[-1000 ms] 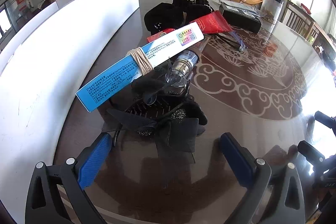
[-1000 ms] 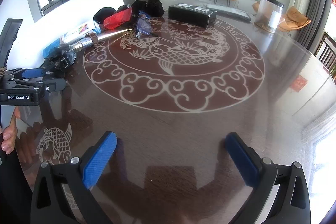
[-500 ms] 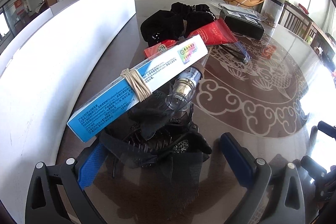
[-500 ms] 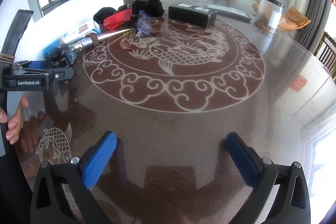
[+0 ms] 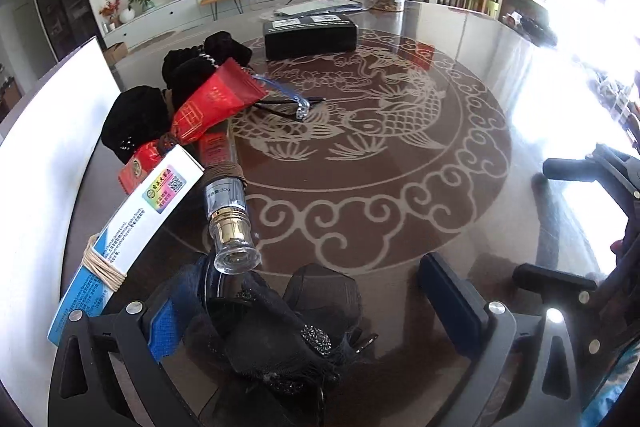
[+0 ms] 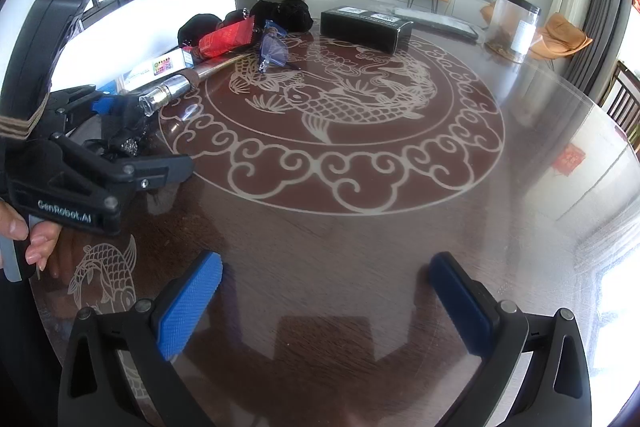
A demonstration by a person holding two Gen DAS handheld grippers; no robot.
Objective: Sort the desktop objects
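Fingers [image 6: 28, 239] of a hand at the left edge of the right wrist view wrap the handle of the left gripper [image 6: 132, 131], which points toward the clutter along the table's [image 6: 360, 239] left side. Compared with a second ago, the left gripper has pushed forward and swung right, so the black hair bow [image 5: 280, 331] now fills the bottom centre of its own view, between the blue pads. Its jaws are spread wide; the left pad [image 5: 162, 327] touches the bow's mesh, the right pad stands apart, nothing is gripped. A glass tube with a brass cap [image 5: 230, 223] lies just above the bow, beside a blue and white box [image 5: 136, 223] bound with rubber bands. The right gripper [image 6: 320, 299] has not moved: jaws wide apart, empty, over bare tabletop at lower centre.
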